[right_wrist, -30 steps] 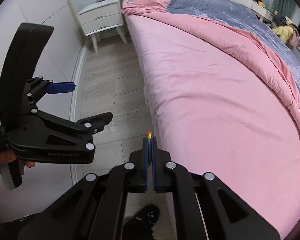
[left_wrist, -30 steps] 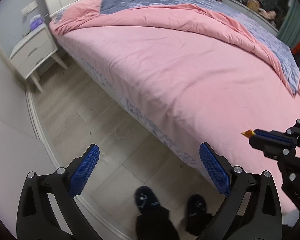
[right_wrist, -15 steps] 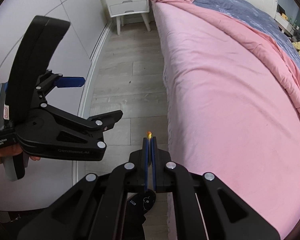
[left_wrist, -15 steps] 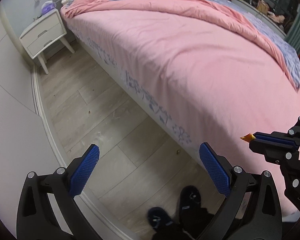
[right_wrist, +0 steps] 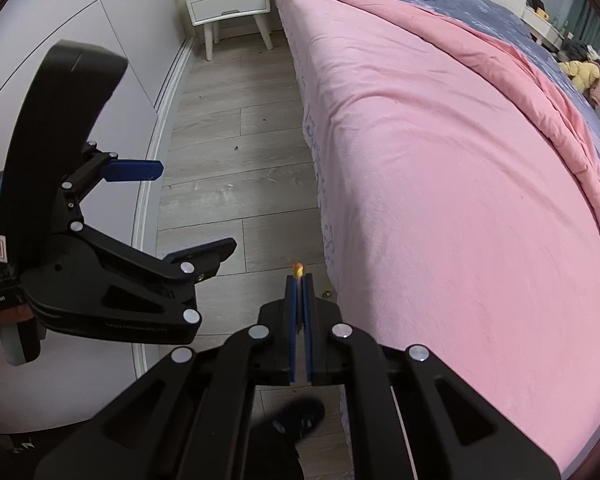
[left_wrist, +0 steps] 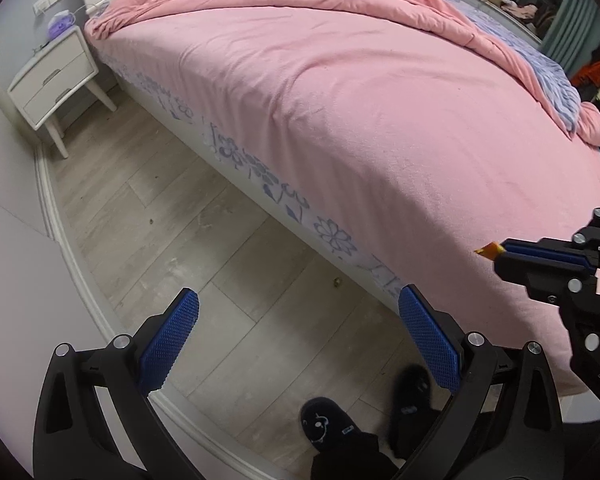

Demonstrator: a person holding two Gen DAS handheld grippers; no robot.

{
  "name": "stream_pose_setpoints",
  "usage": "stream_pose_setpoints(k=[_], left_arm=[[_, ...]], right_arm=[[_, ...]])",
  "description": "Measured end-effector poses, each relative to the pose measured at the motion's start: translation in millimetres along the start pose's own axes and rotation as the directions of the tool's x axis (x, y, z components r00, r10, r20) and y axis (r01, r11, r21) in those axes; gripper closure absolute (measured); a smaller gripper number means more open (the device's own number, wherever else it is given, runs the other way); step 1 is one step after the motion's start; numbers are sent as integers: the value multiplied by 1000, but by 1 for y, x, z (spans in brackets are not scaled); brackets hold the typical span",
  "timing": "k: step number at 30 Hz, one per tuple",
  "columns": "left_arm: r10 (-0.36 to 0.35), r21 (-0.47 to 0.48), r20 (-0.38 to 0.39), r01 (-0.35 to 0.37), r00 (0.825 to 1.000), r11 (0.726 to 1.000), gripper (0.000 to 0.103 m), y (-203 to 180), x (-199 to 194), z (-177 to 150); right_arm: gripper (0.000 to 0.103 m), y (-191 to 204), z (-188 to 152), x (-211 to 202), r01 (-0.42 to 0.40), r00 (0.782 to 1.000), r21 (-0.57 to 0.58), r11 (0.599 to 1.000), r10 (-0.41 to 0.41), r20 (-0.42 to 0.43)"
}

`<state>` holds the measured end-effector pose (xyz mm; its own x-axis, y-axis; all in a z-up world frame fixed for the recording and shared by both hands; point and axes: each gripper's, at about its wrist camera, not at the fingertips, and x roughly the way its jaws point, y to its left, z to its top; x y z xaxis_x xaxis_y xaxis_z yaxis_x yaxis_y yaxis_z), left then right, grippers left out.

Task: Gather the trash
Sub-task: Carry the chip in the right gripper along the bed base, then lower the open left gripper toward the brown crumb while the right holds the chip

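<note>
My right gripper [right_wrist: 299, 280] is shut on a small orange and yellow scrap of trash [right_wrist: 298, 269]; only its tip pokes out past the blue pads. It also shows in the left wrist view [left_wrist: 489, 249], held over the bed's near edge. My left gripper [left_wrist: 296, 332] is open and empty above the wood floor, and in the right wrist view [right_wrist: 180, 216] it sits to the left. A small brown bit of litter [left_wrist: 337, 280] lies on the floor close to the bed base; it also shows in the right wrist view [right_wrist: 326, 292].
A large bed with a pink sheet [left_wrist: 360, 112] and a pink and grey duvet [right_wrist: 440, 4] fills the right side. A white nightstand [left_wrist: 54, 80] stands at its head. A white wall and skirting [right_wrist: 156, 152] bound the narrow floor strip. My dark slippers [left_wrist: 328, 426] are below.
Both views have shifted along the bedside over the floor strip, and the litter near the bed base has come into view. The right gripper stays shut on the scrap; the left stays open.
</note>
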<state>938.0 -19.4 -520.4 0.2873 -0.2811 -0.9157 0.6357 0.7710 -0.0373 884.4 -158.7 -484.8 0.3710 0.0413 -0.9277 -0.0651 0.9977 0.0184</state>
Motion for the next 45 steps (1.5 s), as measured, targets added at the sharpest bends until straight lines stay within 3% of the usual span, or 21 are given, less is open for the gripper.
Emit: stream_pose_setpoints(k=[5,16,24,33,36,40,45], left_arm=[[29,-94,-2,-29,1000,995,6,-8,-3,-4],[76,-117,-27,-78,997,990,6,-50,27,-30],[44,-71,-55,-48,998,996,6,-63,69,-56],[-11,-35,-12,11,1000,999,6,-35,145,-67],[-63,36,2,62,998,997,6,-33,183,-74],[-84,143,3,83,996,986,6,-37,230,-88],[-110,213,2,107,994,971,6,-41,276,-104]], right_arm=[[98,-15,-16,-9,-21,1000,12,1000,21,22],[98,-32,-77,20,-75,997,-45,996,75,-1],[98,-22,-99,55,-83,997,-51,995,82,-15],[98,-6,-112,128,-54,998,-1,999,54,24],[98,-4,-121,160,-41,999,22,999,40,31],[98,-2,-134,196,-29,999,27,999,28,30],[98,9,-153,243,-8,1000,18,1000,7,8]])
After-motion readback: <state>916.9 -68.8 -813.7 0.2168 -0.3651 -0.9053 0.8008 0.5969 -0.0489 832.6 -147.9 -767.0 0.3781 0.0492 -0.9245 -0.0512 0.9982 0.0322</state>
